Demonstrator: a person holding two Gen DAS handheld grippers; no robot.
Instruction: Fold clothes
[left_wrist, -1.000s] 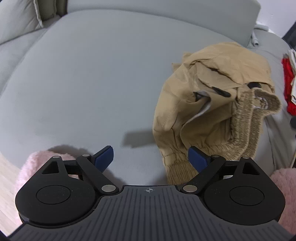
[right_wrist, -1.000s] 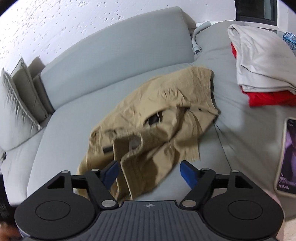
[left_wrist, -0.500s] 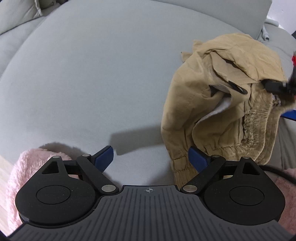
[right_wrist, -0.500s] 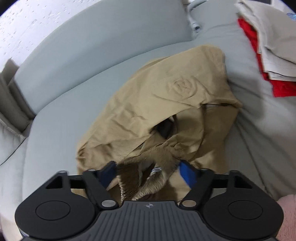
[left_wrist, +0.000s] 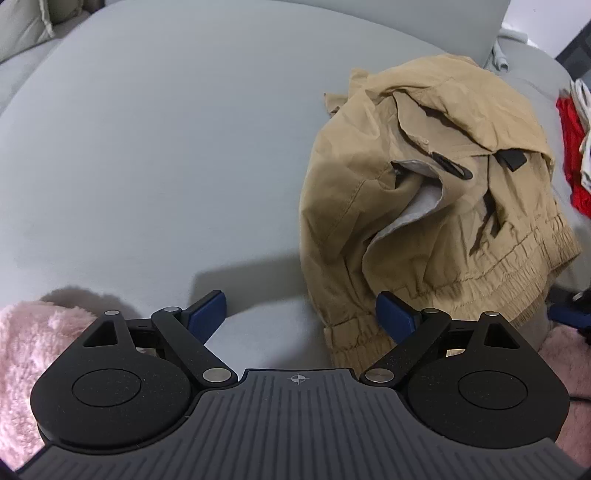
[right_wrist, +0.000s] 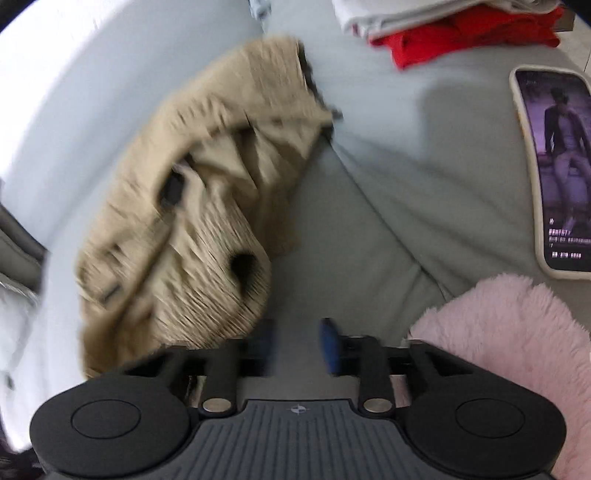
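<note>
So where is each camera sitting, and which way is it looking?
Left wrist: sits on the left tool, looking steeply down at the sofa and tan trousers; its open fingers and a pink sleeve show.
Right wrist: sits on the right tool, looking down, blurred, at the trousers, phone and folded clothes; its fingers are opening, empty.
Shared: trousers, sofa, red clothes.

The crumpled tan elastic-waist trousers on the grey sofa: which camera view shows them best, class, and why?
The left wrist view: the crumpled tan elastic-waist trousers are sharp there, with waistband, pocket lining and black tabs clear. The right wrist view shows them smeared by motion blur, only outline and colour readable.
</note>
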